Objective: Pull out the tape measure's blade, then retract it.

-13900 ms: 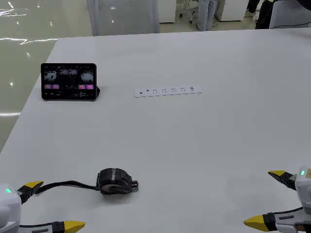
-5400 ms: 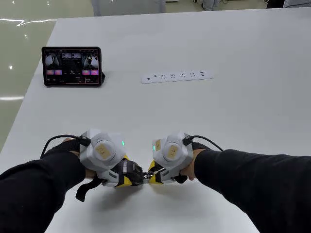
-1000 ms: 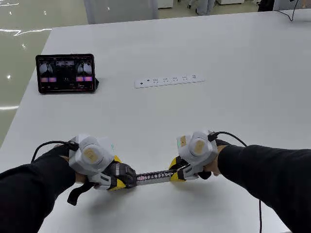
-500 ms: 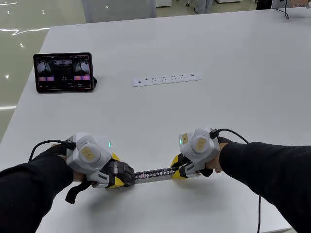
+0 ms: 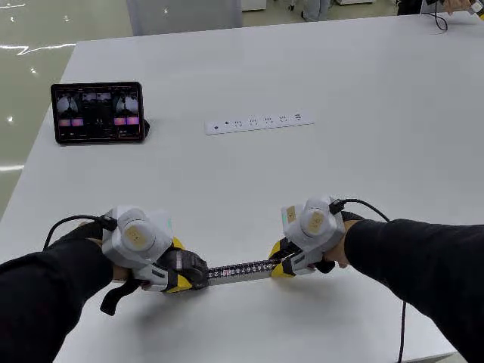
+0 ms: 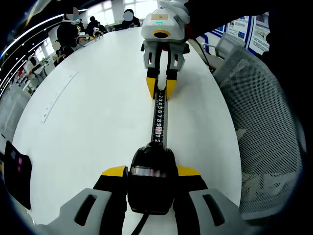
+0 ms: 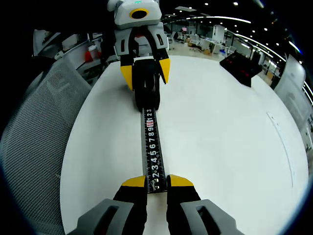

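Clamps the tape measure point(image 6: 151, 188) in the left gripper point(image 5: 180, 266) and pinches its drawn-out blade point(image 7: 150, 142) in the right gripper point(image 7: 156, 181), beside the near edge of the desk point(image 5: 318, 68).

A white table point(image 5: 363, 98) spread across the head view, with a lit tablet point(image 5: 97, 113) propped at the upper left and a white power strip point(image 5: 259, 122) lying flat near the upper centre, well apart from it. Glossy floor point(image 5: 23, 83) ran down the left edge. A mesh chair point(image 6: 264, 107) stood at the right of the left gripper view, people point(image 6: 63, 34) at its upper left.
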A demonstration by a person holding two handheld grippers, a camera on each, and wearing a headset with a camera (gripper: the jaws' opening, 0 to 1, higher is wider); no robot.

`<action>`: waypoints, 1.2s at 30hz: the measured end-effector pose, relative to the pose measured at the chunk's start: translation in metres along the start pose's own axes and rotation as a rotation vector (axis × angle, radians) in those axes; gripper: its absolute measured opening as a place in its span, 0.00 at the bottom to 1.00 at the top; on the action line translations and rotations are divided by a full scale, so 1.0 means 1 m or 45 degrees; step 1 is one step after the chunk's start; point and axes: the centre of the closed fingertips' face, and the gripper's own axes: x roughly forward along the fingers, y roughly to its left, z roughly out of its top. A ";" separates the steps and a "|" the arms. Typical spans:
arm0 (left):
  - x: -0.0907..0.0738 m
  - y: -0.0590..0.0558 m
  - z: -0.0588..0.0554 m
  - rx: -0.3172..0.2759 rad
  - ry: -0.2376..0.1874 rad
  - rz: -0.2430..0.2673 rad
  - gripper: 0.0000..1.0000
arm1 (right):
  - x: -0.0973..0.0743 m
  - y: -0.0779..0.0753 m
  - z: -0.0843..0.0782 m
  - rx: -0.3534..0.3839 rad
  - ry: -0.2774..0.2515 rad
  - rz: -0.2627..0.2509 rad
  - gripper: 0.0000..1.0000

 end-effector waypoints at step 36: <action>0.000 0.001 0.001 -0.001 -0.008 0.002 0.31 | -0.009 -0.001 -0.016 0.019 0.021 0.004 0.10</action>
